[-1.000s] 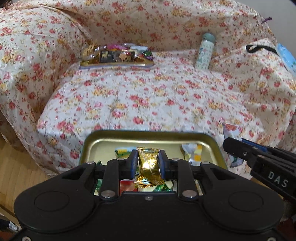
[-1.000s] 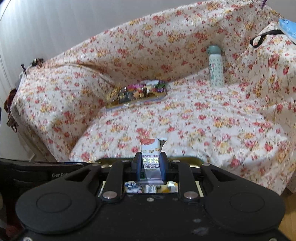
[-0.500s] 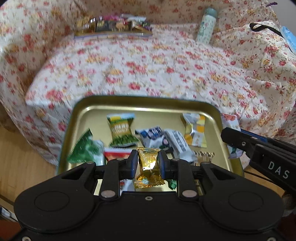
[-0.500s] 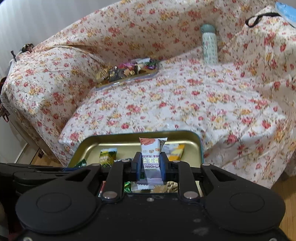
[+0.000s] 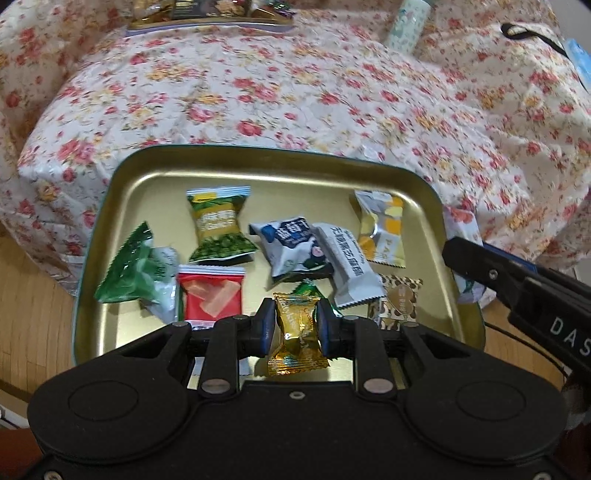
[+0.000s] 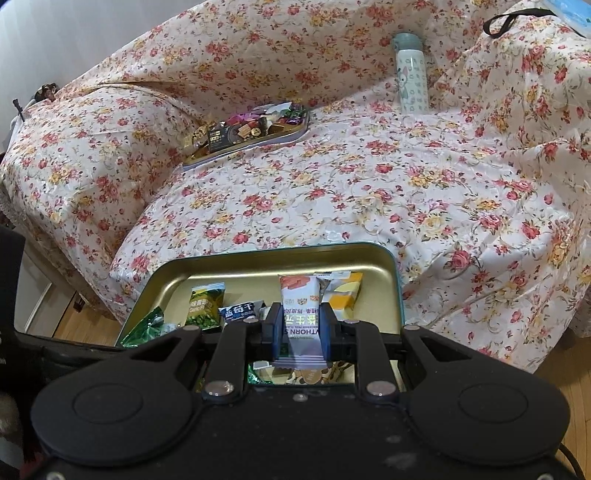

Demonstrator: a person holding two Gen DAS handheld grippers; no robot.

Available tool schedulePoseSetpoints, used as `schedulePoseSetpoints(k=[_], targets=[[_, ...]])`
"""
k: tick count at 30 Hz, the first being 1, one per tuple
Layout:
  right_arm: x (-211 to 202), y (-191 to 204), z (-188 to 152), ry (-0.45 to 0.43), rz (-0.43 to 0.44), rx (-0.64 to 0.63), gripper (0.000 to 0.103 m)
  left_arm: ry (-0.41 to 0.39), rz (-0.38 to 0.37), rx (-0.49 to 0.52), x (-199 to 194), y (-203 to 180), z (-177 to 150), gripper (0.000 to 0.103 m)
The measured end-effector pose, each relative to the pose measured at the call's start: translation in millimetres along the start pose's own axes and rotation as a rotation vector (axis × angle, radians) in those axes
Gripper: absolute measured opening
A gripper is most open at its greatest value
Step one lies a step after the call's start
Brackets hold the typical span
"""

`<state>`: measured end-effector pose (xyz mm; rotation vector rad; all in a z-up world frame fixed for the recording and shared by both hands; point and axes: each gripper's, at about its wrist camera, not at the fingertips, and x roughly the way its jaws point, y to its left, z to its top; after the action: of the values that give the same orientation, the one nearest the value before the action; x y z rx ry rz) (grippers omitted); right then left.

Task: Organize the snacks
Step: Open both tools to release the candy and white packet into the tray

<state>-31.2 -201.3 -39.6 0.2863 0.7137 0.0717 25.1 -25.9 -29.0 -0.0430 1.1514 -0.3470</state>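
Observation:
My left gripper (image 5: 297, 325) is shut on a gold foil candy (image 5: 297, 341), held over the near part of a gold metal tray (image 5: 155, 184). Several wrapped snacks lie in that tray: a green-yellow pack (image 5: 218, 225), a red pack (image 5: 212, 293), a blue-white pack (image 5: 291, 245), a white bar (image 5: 351, 266). My right gripper (image 6: 297, 325) is shut on a white snack bar with an orange top (image 6: 299, 306), upright over the same tray (image 6: 391, 266). In the left wrist view the right gripper (image 5: 517, 288) reaches in from the right, level with the tray's right rim.
A flower-print sofa (image 6: 332, 177) stands behind the tray. At its back lies a second tray of snacks (image 6: 247, 129), and a pale green bottle (image 6: 410, 74) stands upright to the right. A black strap (image 6: 509, 18) lies on the armrest. Wooden floor (image 5: 33, 314) shows below.
Both grippers have sunk toward the gold tray and tipped downward, each keeping its snack. More of the tray and its snacks has come into view; the sofa has slid up the frames.

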Motion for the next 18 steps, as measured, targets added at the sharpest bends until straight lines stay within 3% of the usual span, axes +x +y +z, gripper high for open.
schedulePoseSetpoints(k=[18], targets=[[1.2,-10.0,5.8,-0.011,-0.031,0.034,0.022,0.020,0.013,0.032,5.1,-4.6,1.4,0.032]])
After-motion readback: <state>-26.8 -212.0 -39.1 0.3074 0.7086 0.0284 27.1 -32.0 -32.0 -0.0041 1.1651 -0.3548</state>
